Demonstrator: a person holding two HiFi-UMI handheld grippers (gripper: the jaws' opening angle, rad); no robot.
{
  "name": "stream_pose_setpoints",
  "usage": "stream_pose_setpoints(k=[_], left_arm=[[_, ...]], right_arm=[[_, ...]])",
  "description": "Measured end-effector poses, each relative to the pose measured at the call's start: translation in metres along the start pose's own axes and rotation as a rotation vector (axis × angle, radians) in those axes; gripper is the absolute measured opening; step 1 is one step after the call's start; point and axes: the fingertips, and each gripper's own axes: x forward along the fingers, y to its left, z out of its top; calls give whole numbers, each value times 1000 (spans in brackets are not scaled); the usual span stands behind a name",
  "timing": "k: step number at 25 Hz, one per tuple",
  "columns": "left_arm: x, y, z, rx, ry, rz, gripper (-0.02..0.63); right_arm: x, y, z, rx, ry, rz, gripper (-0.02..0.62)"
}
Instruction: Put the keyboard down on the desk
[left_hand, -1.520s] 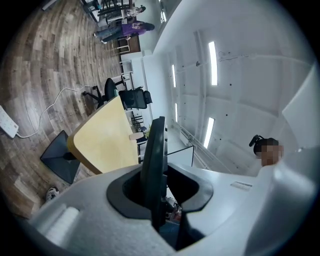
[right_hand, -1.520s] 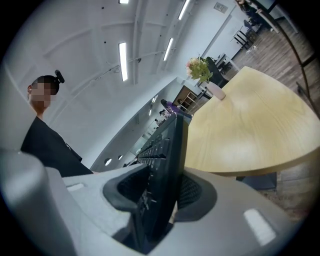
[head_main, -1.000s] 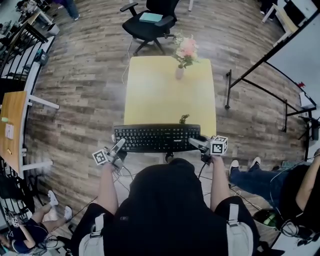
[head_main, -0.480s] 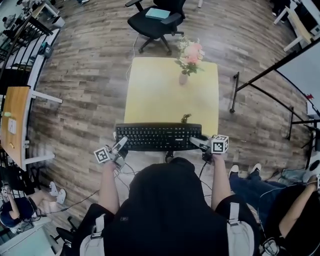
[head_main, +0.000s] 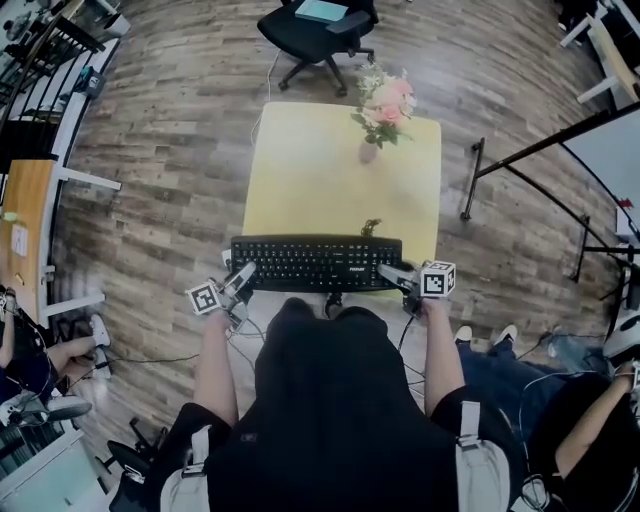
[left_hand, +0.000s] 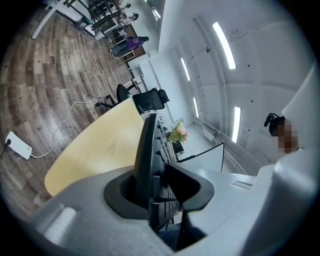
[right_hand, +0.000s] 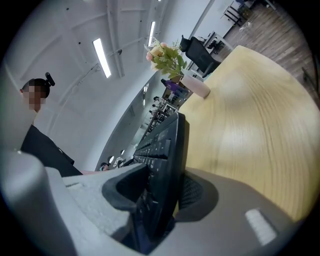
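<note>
A black keyboard (head_main: 316, 263) lies level across the near edge of the yellow desk (head_main: 330, 180); whether it rests on the top I cannot tell. My left gripper (head_main: 243, 272) holds its left end, and the jaws are opening, with the keyboard (left_hand: 148, 145) still between the pads and touching them. My right gripper (head_main: 390, 272) is shut on the right end. In the right gripper view the keyboard (right_hand: 167, 160) stands edge-on between the two pads, just above the desk top (right_hand: 250, 130).
A vase of pink flowers (head_main: 372, 148) stands at the desk's far right, and a small dark object (head_main: 371, 228) sits just beyond the keyboard. A black office chair (head_main: 325, 25) is behind the desk. A seated person (head_main: 590, 420) is at lower right, and a wooden table (head_main: 25, 240) stands left.
The keyboard now sits a little further over the desk's near edge, with yellow showing below it. Both grippers stay on its ends. The head view has shifted slightly.
</note>
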Motion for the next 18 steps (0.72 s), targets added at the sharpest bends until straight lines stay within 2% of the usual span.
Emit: stream_pose_setpoints(k=[3,7,11,13,14,16,18], left_arm=[[9,2,2,28,24,6,115],[13,7,3,-8,40,20,118],[20,12,9,10,74,13,120],[20,21,14,61,104,60,124],[23,21,17,91,117,58,126],[32,14,23,118,134,5,130],[37,15,27,126,146,-5,135]], right_arm=[[-2,-6,-2,24,-1,-24,173],[-3,-11,-7,44,-12,-53,173],[-5,-8,-3,42,-30,-87,173],[-6,-11,-6,59,-40,-112,173],[-7,-11,-6,62,-45,-120,173],[-4,-8,-2,51,-61,-126,175],[-2,-9,-1,54,-78,-138,178]])
